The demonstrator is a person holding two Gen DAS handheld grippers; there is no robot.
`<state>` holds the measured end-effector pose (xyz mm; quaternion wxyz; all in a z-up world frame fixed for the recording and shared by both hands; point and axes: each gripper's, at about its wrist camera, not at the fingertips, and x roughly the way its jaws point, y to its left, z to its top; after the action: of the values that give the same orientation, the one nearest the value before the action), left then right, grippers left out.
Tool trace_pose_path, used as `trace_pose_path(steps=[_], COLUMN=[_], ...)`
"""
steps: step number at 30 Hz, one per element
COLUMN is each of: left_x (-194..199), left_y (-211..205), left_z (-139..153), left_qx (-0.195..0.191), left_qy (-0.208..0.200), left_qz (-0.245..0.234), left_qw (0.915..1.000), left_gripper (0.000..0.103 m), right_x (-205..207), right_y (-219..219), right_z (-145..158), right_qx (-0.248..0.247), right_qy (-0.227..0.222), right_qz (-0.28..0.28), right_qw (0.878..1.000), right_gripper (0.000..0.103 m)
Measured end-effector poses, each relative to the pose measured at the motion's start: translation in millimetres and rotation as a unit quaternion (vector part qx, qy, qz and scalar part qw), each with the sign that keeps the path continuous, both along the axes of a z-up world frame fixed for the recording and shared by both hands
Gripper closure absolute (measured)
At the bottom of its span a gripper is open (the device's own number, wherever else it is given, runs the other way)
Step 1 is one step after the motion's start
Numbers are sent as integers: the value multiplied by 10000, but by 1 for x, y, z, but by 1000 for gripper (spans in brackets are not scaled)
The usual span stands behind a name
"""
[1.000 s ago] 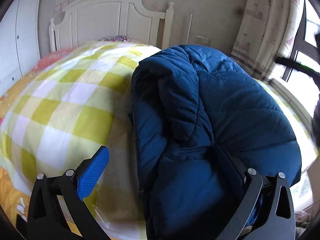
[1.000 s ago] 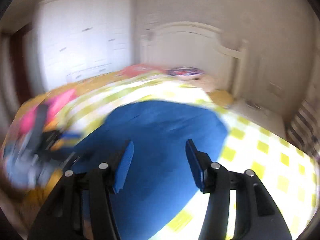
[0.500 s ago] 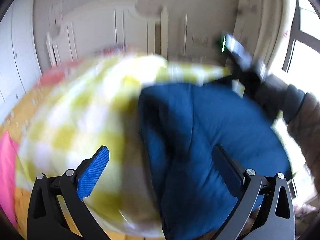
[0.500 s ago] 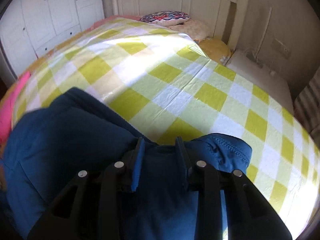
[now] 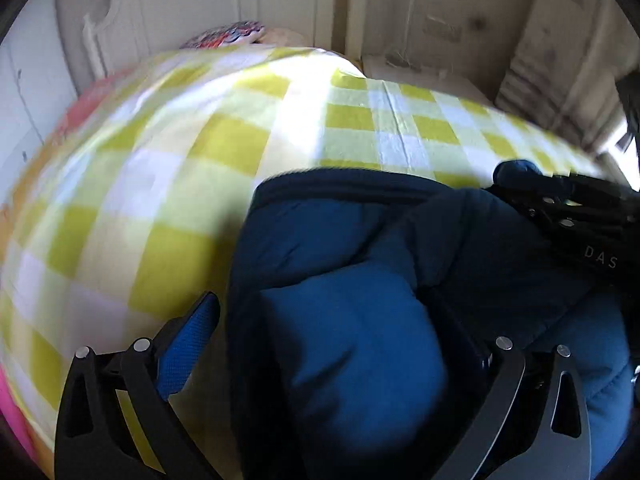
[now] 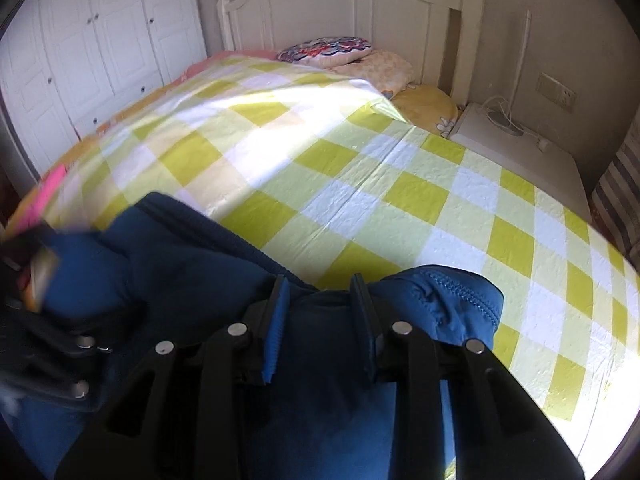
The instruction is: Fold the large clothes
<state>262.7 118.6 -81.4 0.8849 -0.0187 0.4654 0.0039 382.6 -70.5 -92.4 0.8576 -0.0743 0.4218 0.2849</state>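
The blue padded jacket (image 6: 168,264) is being kept at the near edge of the checked bed (image 6: 360,184); its fabric is being clamped by the right tongs (image 6: 320,300), while the left tongs (image 5: 340,328) are being held apart around a fold.

The jacket (image 5: 352,344) between the left gripper's (image 5: 336,336) fingers (image 5: 188,340) is padded blue cloth, matt and soft, quilted into puffy panels; ahead of the right gripper's (image 6: 320,304) fingers (image 6: 274,332) its edge (image 6: 456,284) is smoother cloth with a stitched seam. The finger pads are blue with a fine grainy texture, set on matt black plastic arms with bright metal rivets (image 6: 401,328). Beyond the fingers the checked bedcover (image 6: 340,168) is thin, crinkled cloth with a slight sheen in the sun. The headboard (image 6: 320,4) and wardrobe doors (image 6: 92,48) look like white painted wood, smooth, faintly glossy.
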Motion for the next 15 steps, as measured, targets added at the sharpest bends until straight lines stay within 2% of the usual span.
trace_pose_path(steps=[4,6,7,10,12,13,15], left_x=[-9,-12,-13,-11,-11,-11,-10], left_y=[-15,-15,-10,3,0,-1,-1], left_z=[3,4,3,0,0,-1,-1], left_qx=[506,462,399,254,291,305,309], left_qy=[-227,-227,-225,-242,-277,-291,-295], left_qz=[42,36,37,53,62,68,79], left_qw=[9985,9987,9989,9994,9992,9991,9991], left_gripper=[4,4,4,4,4,4,4], right_x=[-5,-9,-9,-2,7,12,21], right_y=[0,-9,-17,-41,-47,-41,-22], right_z=[10,24,32,44,38,27,-7], right_qx=[16,167,278,499,579,426,-194], right_qy=[-116,-358,-513,-769,-601,-410,97], right_qz=[33,-85,-265,-934,-1034,-923,-608], right_qw=[9999,9992,9979,9914,9911,9940,9979], right_gripper=[69,66,61,59,58,58,55])
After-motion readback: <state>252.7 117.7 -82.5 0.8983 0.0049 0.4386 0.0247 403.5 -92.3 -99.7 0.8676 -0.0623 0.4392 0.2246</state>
